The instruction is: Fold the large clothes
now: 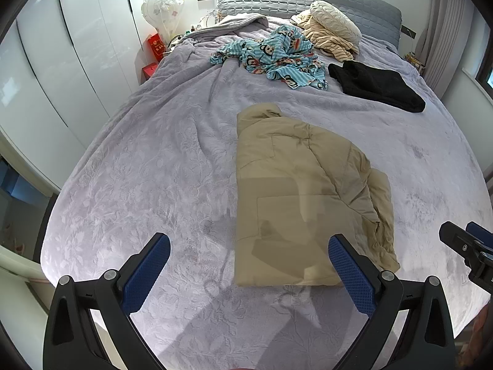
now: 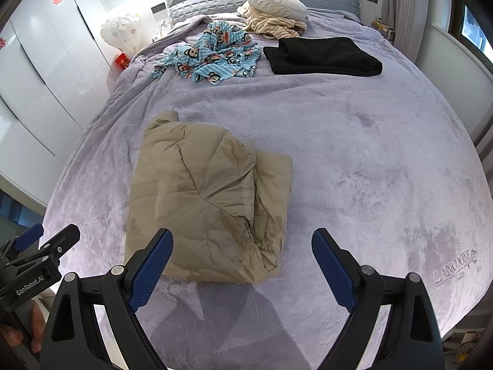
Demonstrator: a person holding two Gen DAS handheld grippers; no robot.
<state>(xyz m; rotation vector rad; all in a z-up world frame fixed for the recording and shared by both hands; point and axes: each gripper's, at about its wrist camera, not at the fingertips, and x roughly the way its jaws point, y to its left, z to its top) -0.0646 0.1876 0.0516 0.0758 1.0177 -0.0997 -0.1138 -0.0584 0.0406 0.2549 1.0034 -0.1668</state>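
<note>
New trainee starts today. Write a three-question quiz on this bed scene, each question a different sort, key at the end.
1. True or false: the tan jacket lies folded on the bed.
2. Which garment lies crumpled? A) black garment B) blue cartoon-print garment C) tan jacket
3. Fill in: the jaws of the left gripper and the right gripper are both ____.

Key: 1 true; 2 B; 3 open
</note>
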